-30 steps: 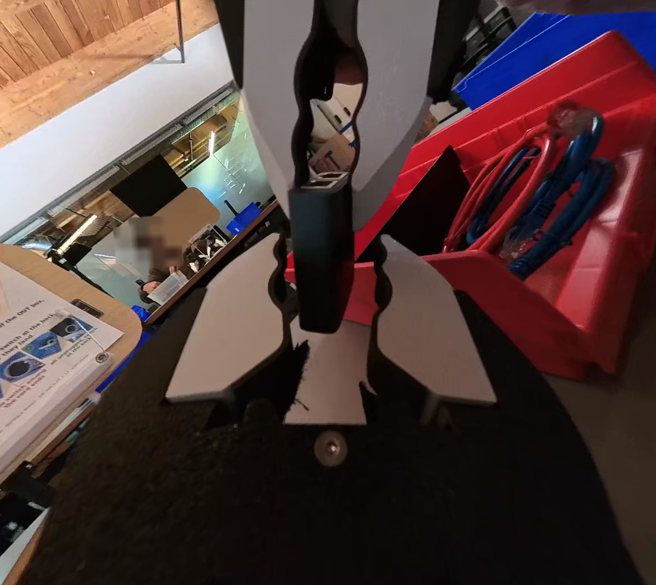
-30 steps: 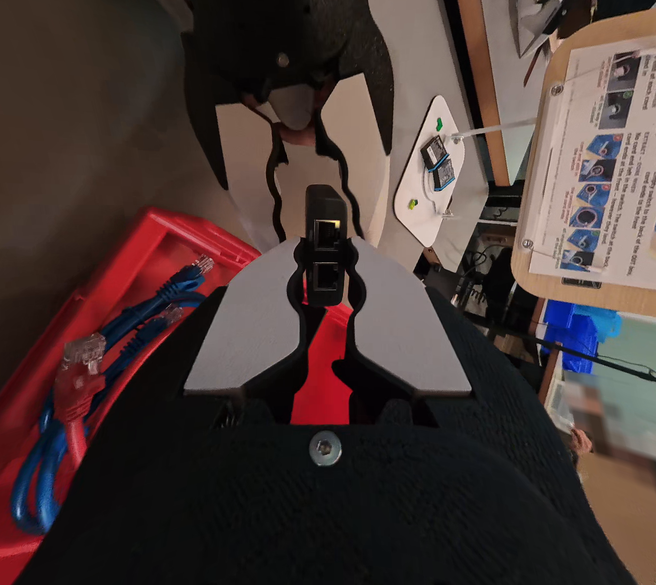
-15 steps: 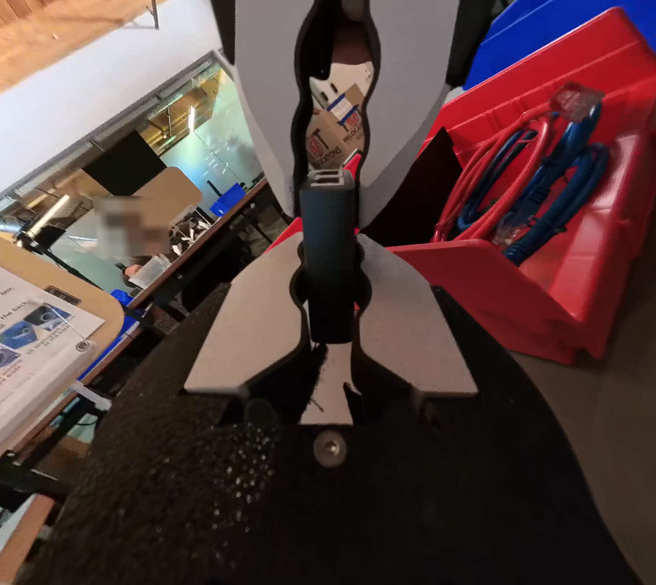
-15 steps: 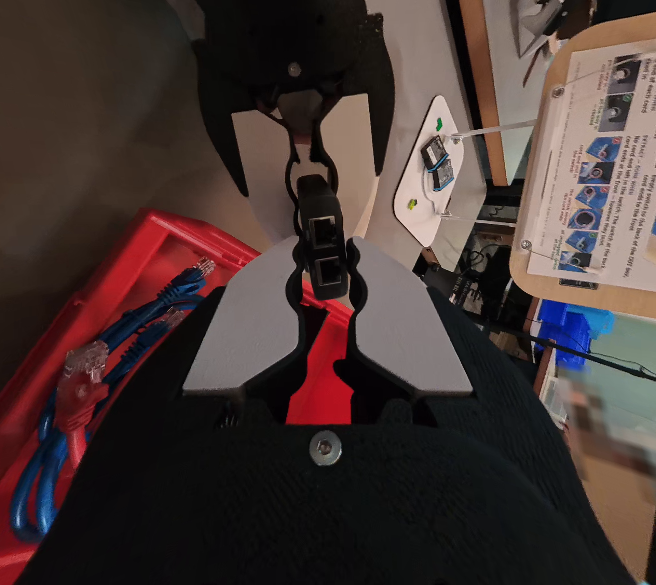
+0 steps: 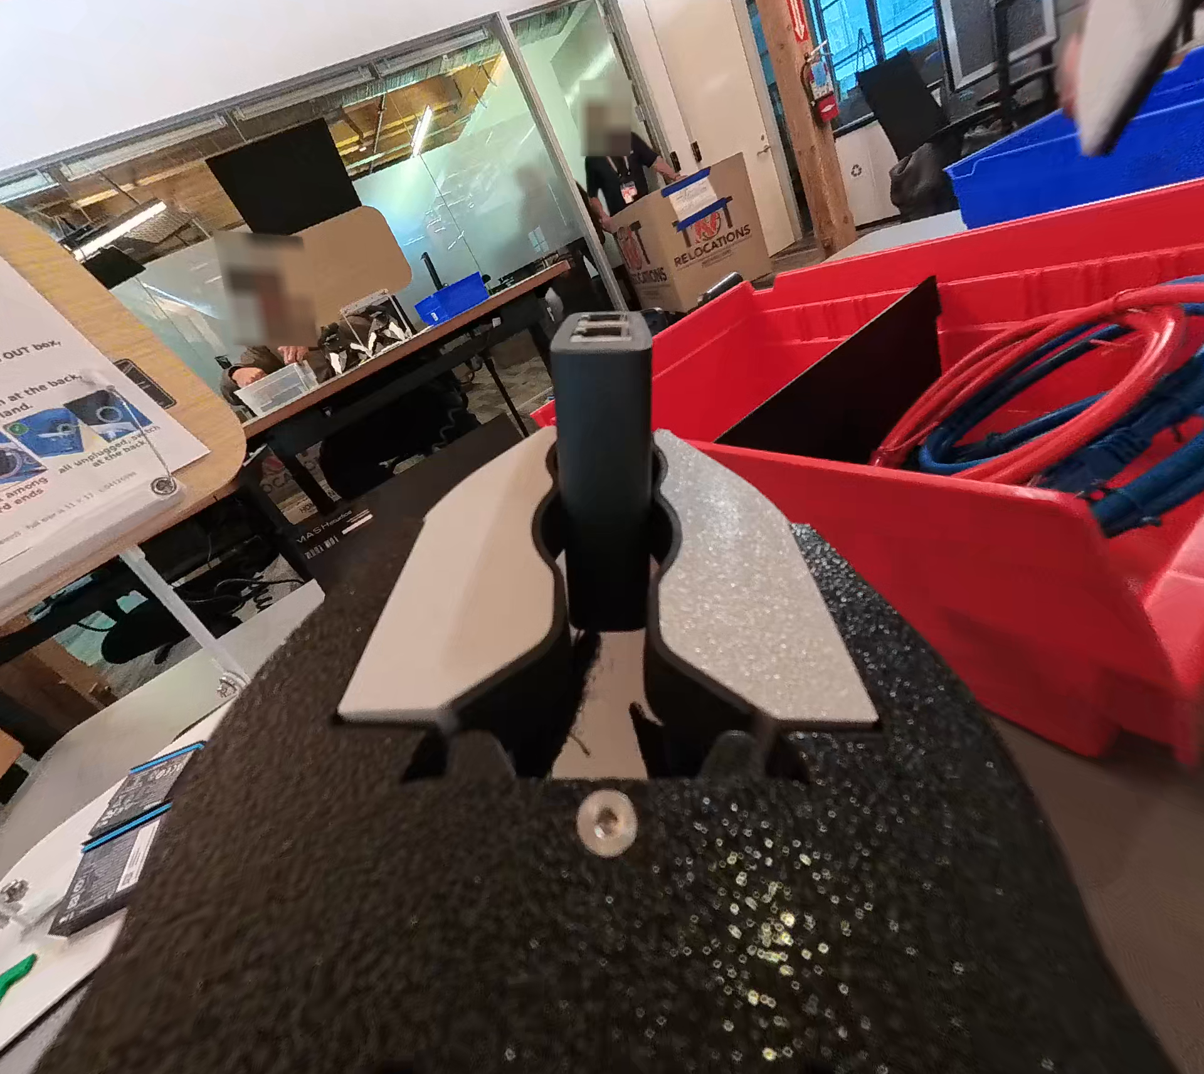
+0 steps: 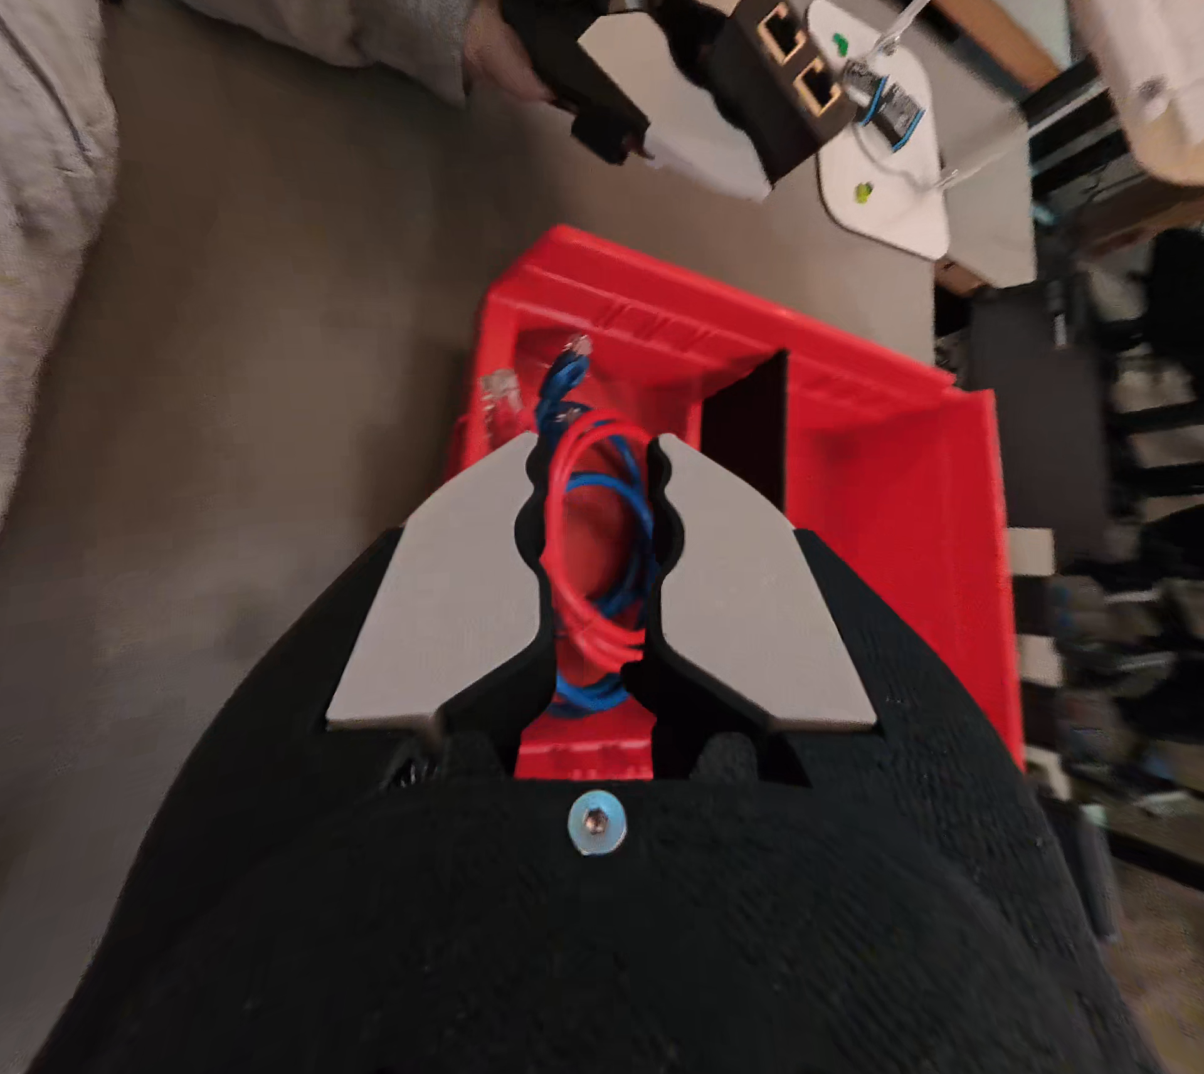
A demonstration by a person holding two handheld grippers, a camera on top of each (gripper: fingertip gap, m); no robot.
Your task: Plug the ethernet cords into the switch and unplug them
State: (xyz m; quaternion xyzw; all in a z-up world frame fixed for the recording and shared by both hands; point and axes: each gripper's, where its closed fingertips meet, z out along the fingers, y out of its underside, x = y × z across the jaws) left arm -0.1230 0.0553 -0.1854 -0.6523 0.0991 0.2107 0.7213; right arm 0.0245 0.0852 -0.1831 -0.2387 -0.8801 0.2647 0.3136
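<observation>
Left wrist view: left gripper (image 5: 602, 512) clamps black adapter (image 5: 601, 456) (right gripper (image 6: 596, 512) parted, empty)

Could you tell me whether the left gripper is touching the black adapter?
Touching: the left wrist view shows the left gripper clamped on the black adapter.

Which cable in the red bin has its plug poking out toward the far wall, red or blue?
The blue cable: its clear plug points at the red bin's far wall; the red cable is coiled beneath.

The right claw (image 6: 596, 512) has let go of the black adapter (image 5: 602, 456), now held by the left claw (image 5: 604, 528).
</observation>
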